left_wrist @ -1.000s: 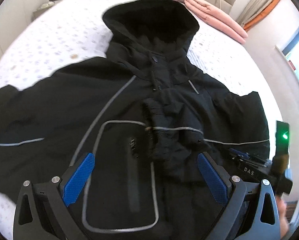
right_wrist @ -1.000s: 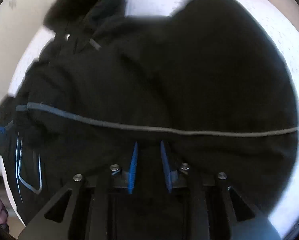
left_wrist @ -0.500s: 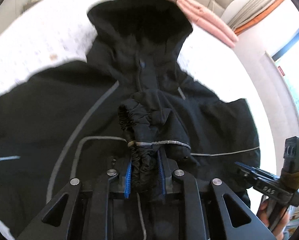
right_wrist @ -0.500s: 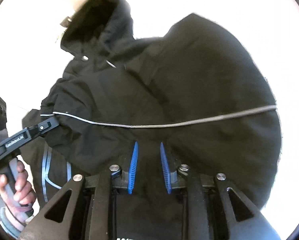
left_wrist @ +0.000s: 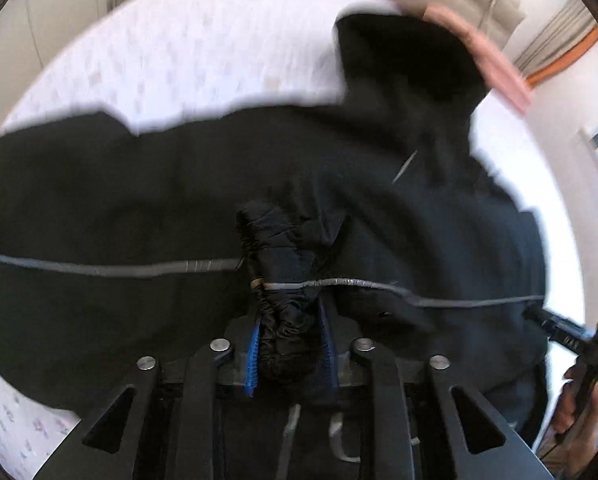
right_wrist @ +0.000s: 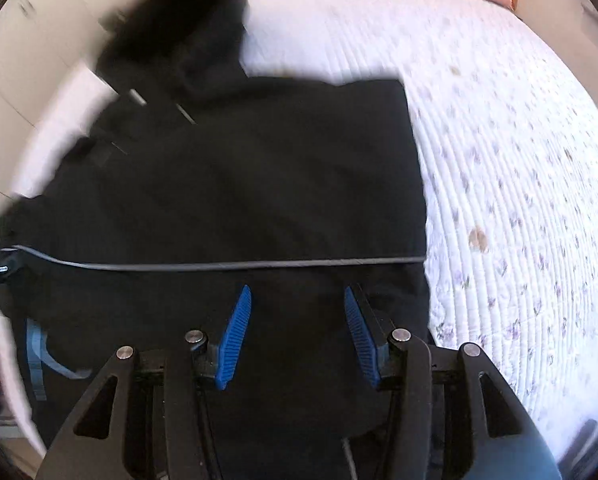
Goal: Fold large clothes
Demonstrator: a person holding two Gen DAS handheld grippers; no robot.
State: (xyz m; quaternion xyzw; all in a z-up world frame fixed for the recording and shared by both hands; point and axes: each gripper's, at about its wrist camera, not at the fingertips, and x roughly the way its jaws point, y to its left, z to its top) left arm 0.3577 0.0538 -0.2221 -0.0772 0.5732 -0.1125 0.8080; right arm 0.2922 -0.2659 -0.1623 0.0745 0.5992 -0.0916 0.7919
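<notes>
Black padded fabric fills both views: a large hooded black jacket with thin grey reflective piping lies spread on a white quilted bedspread with small floral print, its hood lying far ahead of the tools. The left gripper is clamped on the jacket's gathered elastic sleeve cuff, which bunches between its blue ribbed pads, the sleeve lying across the body just ahead. Its jaws have just eased slightly wider, with the cuff between them. The right gripper has just been opening; its jaws stand partly apart above the jacket's lower body, and nothing appears to be gripped between them. Ahead and to its right, that side of the jacket shows a straight, squared edge, so one side fold looks done. The sleeve in the left gripper seems to be mid-fold; closing the body lengthwise and tucking the hood appear to remain.
</notes>
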